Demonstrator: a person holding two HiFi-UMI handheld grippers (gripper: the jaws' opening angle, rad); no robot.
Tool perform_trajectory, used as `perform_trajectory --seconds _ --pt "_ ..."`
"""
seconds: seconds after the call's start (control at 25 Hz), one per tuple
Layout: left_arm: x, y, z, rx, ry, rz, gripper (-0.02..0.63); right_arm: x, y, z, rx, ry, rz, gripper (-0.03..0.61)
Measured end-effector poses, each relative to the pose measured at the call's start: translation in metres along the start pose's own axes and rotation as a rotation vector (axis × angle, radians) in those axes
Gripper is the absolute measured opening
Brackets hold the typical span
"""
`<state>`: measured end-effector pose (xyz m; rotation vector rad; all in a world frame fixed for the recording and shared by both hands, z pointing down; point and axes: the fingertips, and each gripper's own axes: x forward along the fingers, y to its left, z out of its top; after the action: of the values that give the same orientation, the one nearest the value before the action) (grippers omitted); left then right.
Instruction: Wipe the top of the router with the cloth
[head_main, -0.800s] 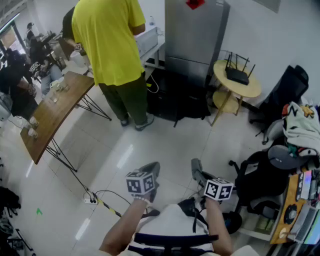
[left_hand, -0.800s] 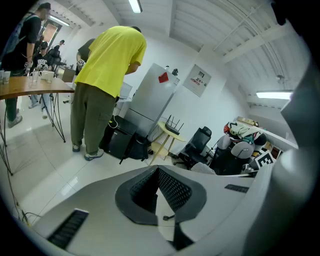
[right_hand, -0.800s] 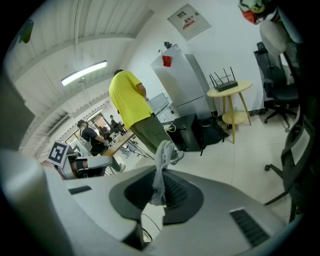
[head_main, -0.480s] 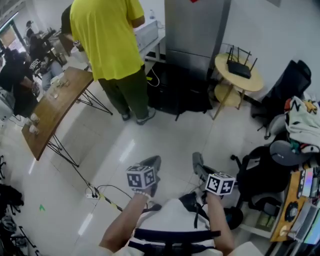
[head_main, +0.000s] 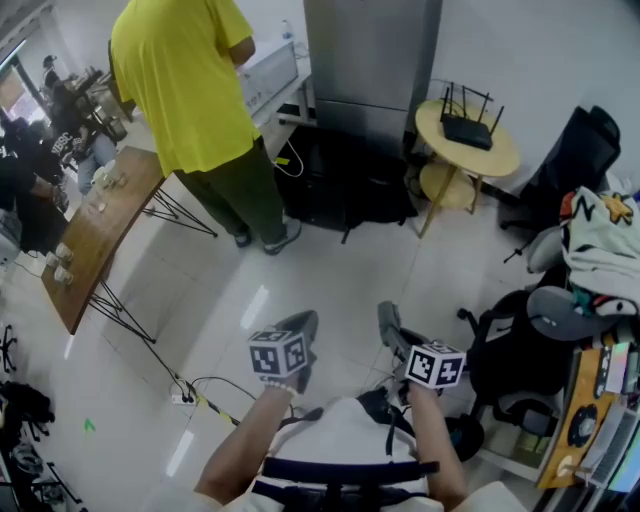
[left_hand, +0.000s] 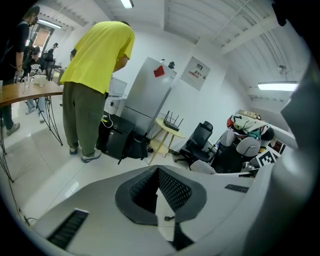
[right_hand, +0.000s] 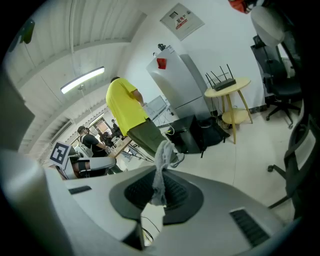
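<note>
The black router with upright antennas sits on a round yellow side table at the far right, beside a grey fridge. It also shows small in the left gripper view as the router and in the right gripper view as the router. Both grippers are held low over the white floor, far from it. My right gripper is shut on a grey cloth that sticks up from its jaws. My left gripper is shut, its pads meeting with nothing between them.
A person in a yellow shirt stands at the left of the grey fridge. A long wooden table is at the left. Black office chairs and a cluttered desk crowd the right. A cable lies on the floor.
The head view has swung slightly, so the router table and the yellow-shirted person sit further left in the picture. Both grippers keep their pose and stay shut.
</note>
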<state>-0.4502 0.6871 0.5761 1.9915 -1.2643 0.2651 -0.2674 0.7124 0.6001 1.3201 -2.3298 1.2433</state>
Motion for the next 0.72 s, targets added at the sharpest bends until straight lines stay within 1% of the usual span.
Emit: perform_trajectory --seconds 0.16,0.28,0.4,0.56,0.72 --pt "0.036 -0.035 0.008 0.023 0.014 -0.007 -0.003 -0.012 -0.037 0.02 0.01 -0.006 -0.002 0.04" --pt "0.059 -0.055 0.015 0.047 0.027 -0.025 -0.003 -0.017 -0.052 0.033 0.02 -0.015 0.0 0.04" --pt "0.086 -0.079 0.021 0.065 0.038 -0.046 -0.003 -0.023 -0.066 0.048 -0.008 -0.018 -0.003 0.04" --pt "0.116 -0.105 0.024 0.066 0.048 -0.046 -0.003 -0.029 -0.085 0.065 -0.044 -0.012 0.004 0.04" --pt "0.141 -0.122 0.029 0.082 0.071 -0.07 -0.003 -0.026 -0.107 0.078 -0.016 -0.016 -0.004 0.04"
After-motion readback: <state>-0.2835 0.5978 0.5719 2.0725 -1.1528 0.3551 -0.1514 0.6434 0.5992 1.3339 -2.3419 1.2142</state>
